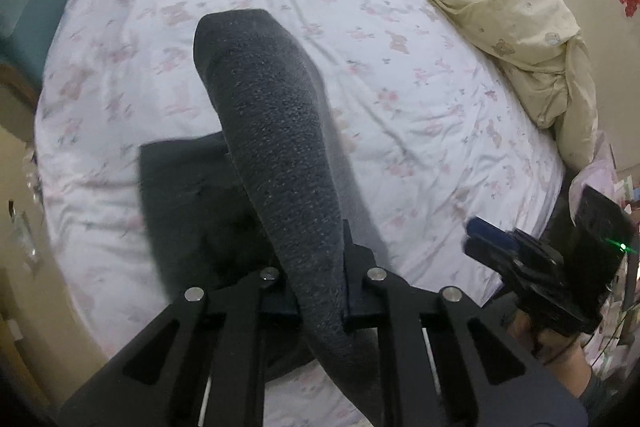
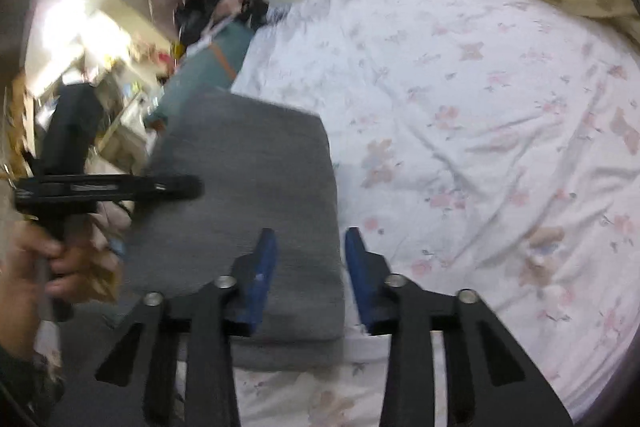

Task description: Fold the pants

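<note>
- Currently, the left tool [image 1: 316, 291] is pressed together on a fold of the dark grey pants [image 1: 276, 131]; the cloth runs between its fingers and rises ahead of them as a long hanging strip.
- Left of that strip, a flat dark portion of the pants lies on the bed [image 1: 420, 87], just ahead of the left tool.
- The right tool [image 2: 310, 279] stands partly spread; its blue pads [image 2: 262, 279] do not press on anything.
- In the right wrist view, the grey pants [image 2: 248, 187] lie as a folded slab on the bed [image 2: 480, 147]. The slab's right edge sits between the two fingers, over the left pad and clear of the right one.
- The left tool [image 2: 120, 187] appears left of the right tool, blurred, held by a hand [image 2: 32, 267] at the pants' far-left side.
- The right tool [image 1: 492, 243] appears at the lower right of the left wrist view, apart from the raised strip.
- A cream quilt [image 1: 500, 7] lies bunched on the bed, well beyond and right of both tools.
</note>
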Motion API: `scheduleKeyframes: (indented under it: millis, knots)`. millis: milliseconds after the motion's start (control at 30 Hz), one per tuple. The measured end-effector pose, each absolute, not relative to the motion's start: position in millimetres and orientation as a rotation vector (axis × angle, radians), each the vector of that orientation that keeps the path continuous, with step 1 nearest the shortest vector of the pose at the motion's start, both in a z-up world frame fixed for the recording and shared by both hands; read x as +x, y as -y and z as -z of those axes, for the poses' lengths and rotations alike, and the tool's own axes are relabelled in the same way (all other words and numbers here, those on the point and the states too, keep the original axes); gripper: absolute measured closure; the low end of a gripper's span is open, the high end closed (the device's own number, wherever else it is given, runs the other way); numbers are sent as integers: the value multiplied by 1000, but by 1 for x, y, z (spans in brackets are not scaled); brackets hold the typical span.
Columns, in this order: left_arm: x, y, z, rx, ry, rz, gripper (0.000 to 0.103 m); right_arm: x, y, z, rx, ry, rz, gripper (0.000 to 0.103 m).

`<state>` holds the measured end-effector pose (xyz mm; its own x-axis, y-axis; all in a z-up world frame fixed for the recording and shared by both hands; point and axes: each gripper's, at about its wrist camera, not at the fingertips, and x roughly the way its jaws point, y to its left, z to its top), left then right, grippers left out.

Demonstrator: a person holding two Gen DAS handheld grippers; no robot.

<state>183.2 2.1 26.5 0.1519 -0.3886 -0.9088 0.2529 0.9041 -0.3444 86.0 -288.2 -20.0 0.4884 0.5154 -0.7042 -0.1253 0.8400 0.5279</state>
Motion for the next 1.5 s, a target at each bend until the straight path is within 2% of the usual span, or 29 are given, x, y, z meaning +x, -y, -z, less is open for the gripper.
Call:
scheduleKeyframes:
  millis: [67, 167, 367, 467, 600, 633, 733, 833, 967, 1033, 1200, 1433, 1467, 1500]
  knots:
    - [183, -26, -23, -155, -1338, 451, 94, 91, 263, 27, 381, -1015, -423, 82]
    - [186, -62, -11, -196, -1338, 426, 94, 92, 215, 42, 270, -1066, -490, 86]
    - [196, -110, 58, -317, -1414, 328, 93, 85, 155, 76, 104, -1162, -577, 87]
    - [199, -115, 84, -310, -1432, 277, 88, 79, 142, 93, 83, -1188, -603, 87]
    - [205, -120, 90, -256, -1444, 138, 59, 78, 136, 101, 59, -1186, -591, 87]
    - [204, -122, 83, -199, -1409, 59, 56, 78, 135, 102, 59, -1191, -589, 87]
    - [200, -127, 55, -158, -1270, -52, 56, 76, 137, 102, 84, -1201, -596, 87]
    - [201, -114, 34, -188, -1147, 69, 56, 76, 140, 103, 94, -1206, -600, 87]
    - [208, -74, 57, -149, -1232, 225, 56, 78, 143, 104, 122, -1216, -598, 87]
    - [209, -62, 71, -104, -1274, 232, 64, 76, 144, 103, 129, -1220, -594, 87]
    - [213, -49, 100, 54, -1343, 195, 65, 78, 146, 100, 172, -1237, -629, 87]
    - [210, -55, 108, 71, -1361, 181, 65, 82, 184, 63, 329, -1094, -585, 82]
    - [209, -56, 107, 64, -1358, 179, 65, 84, 193, 62, 365, -1083, -560, 76]
    - [208, -55, 106, 62, -1356, 176, 65, 88, 208, 63, 430, -1074, -512, 65]
